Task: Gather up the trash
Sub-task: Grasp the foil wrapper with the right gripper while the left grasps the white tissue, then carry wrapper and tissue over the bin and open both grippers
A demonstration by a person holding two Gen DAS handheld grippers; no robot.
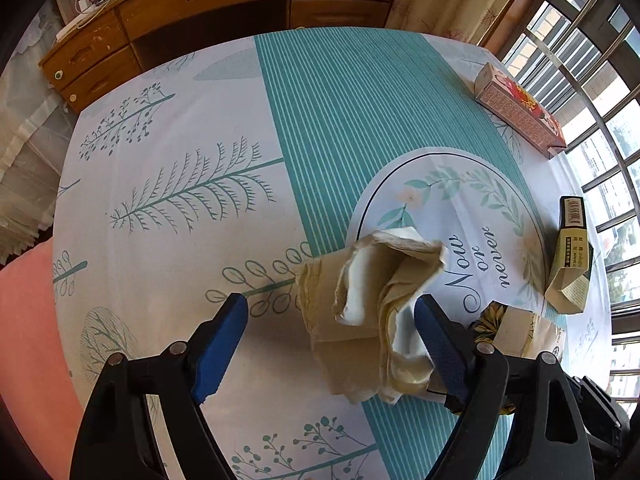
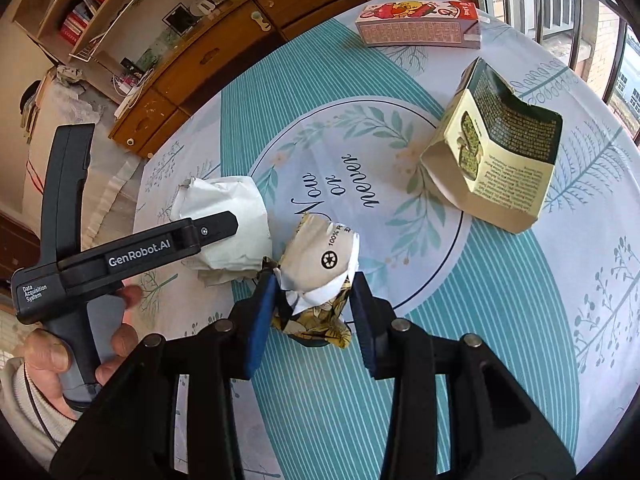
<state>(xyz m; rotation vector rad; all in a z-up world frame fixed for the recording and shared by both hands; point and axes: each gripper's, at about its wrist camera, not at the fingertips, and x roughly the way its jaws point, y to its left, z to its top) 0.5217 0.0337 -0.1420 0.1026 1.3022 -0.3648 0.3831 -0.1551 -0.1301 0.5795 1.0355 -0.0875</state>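
A crumpled beige and white paper bag [image 1: 368, 312] lies on the tablecloth between the blue pads of my left gripper [image 1: 330, 302]. The jaws stand wide; the right pad is against the paper and the left pad is well clear of it. In the right wrist view the same paper [image 2: 228, 224] shows white under the left tool's nose. My right gripper [image 2: 314, 280] is shut on a crushed paper cup [image 2: 324, 260] with a recycling mark and a floral print. That cup [image 1: 516, 328] also shows at the lower right of the left wrist view.
A torn beige and green box [image 2: 496, 160] lies open to the right, and a pink carton [image 2: 420, 26] lies near the table's far edge by the window. A wooden cabinet [image 1: 224, 4] stands beyond the table [image 1: 160, 140]. A hand [image 2: 52, 356] holds the left tool.
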